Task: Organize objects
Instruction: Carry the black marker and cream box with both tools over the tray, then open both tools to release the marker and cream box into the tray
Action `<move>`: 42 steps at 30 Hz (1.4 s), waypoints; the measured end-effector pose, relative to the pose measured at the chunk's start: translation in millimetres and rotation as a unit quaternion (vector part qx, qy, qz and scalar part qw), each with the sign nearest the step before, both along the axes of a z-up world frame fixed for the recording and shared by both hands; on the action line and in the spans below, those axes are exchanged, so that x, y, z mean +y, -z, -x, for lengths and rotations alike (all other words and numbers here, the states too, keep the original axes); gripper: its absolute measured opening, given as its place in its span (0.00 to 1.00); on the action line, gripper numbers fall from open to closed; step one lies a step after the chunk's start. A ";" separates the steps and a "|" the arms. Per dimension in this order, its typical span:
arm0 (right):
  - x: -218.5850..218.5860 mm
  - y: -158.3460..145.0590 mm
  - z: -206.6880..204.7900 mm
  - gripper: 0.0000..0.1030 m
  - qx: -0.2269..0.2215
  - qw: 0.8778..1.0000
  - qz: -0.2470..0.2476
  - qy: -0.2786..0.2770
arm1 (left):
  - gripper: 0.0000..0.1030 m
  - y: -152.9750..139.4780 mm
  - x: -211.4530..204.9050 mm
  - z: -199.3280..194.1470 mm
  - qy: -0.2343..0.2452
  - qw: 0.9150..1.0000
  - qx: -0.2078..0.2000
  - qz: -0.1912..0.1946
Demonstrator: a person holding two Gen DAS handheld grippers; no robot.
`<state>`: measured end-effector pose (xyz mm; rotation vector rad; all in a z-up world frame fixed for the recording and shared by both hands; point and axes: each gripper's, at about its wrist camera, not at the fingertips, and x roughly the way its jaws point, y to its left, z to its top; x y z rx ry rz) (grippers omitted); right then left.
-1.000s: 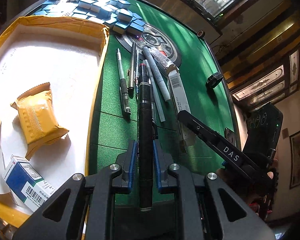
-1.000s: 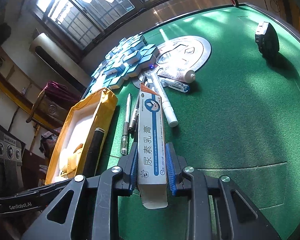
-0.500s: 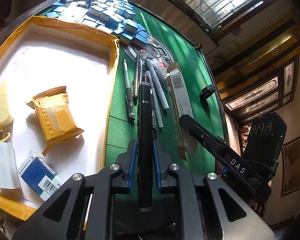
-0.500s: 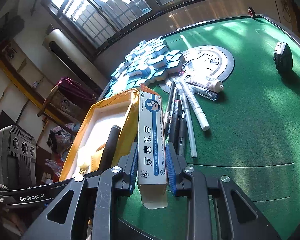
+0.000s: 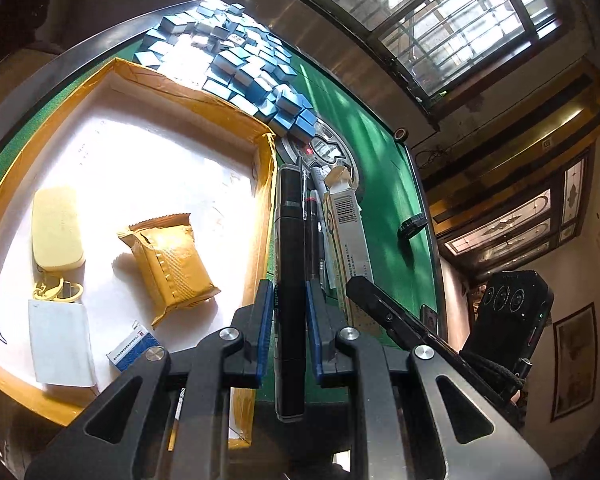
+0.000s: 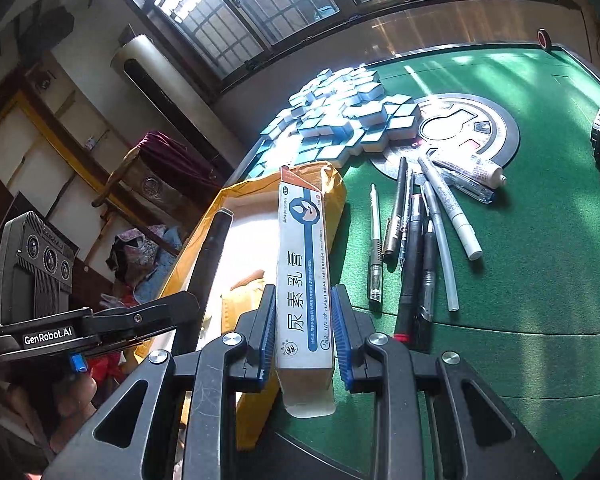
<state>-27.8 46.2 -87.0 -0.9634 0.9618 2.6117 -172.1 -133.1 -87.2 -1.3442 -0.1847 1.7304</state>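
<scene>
A white-lined cardboard box [image 5: 148, 168] fills the left wrist view from nine to twelve o'clock, holding a yellow case [image 5: 56, 228], a gold snack packet [image 5: 172, 256] and a blue-and-white medicine carton [image 5: 134, 346]. At six o'clock the left hand-held gripper [image 5: 286, 316] is clamped on a black pen [image 5: 292, 264], poised along the box's right wall. Farther right, in the right wrist view, the right hand-held gripper [image 6: 303, 328] is clamped on a long ointment carton [image 6: 303, 264], aimed at twelve o'clock over the box's near corner; loose pens [image 6: 416, 240] and a tube [image 6: 470, 162] wait at two o'clock on the green desk [image 6: 540, 260]. The step appears to be carrying both items to the box; next, each must clear the wall and be released inside. Compared with a second earlier, both grippers have swung leftward from above the felt toward the box.
</scene>
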 end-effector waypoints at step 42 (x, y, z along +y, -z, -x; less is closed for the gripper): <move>-29.8 31.6 118.8 0.23 -0.075 0.995 -0.002 -0.069 | 0.13 65.2 -36.8 63.4 -0.100 0.986 0.036 0.129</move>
